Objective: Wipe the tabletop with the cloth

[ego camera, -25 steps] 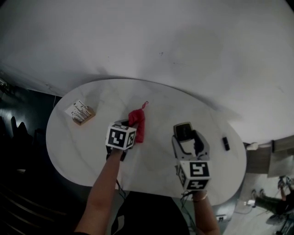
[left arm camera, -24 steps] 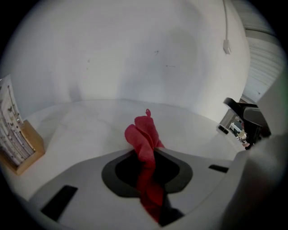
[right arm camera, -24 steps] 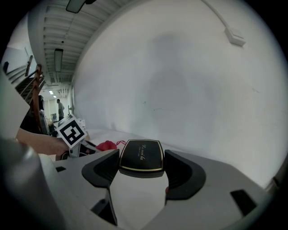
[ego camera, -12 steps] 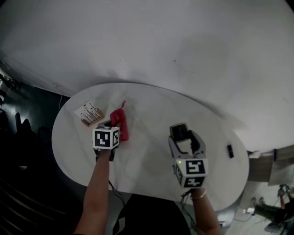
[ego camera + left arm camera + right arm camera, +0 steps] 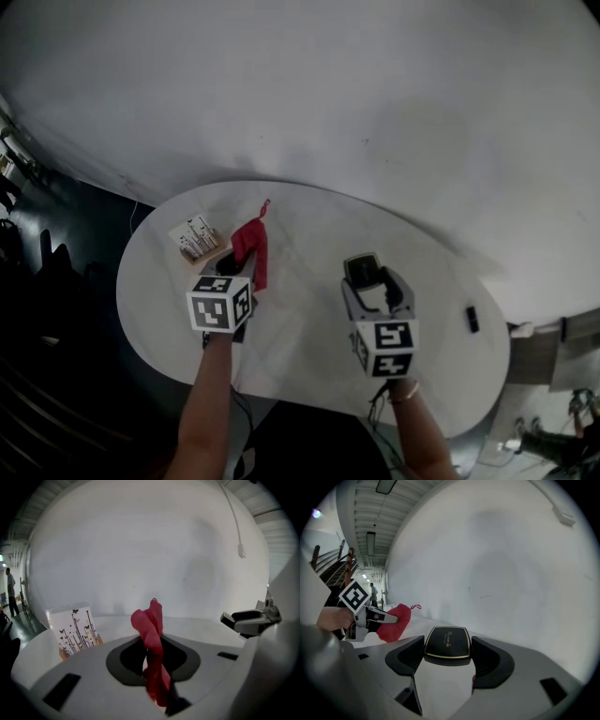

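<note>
The red cloth is pinched in the closed left claw. It is bunched and reaches toward the far edge of the desk, left of centre in the head view. A printed box stands just left of it. Centre-right, the right claw grips a black case. A small dark thing lies at far right.

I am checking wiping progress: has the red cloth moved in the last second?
Yes. The left gripper has dragged the red cloth leftward, closer to the patterned box.

Printed box stands just beside the cloth
</note>
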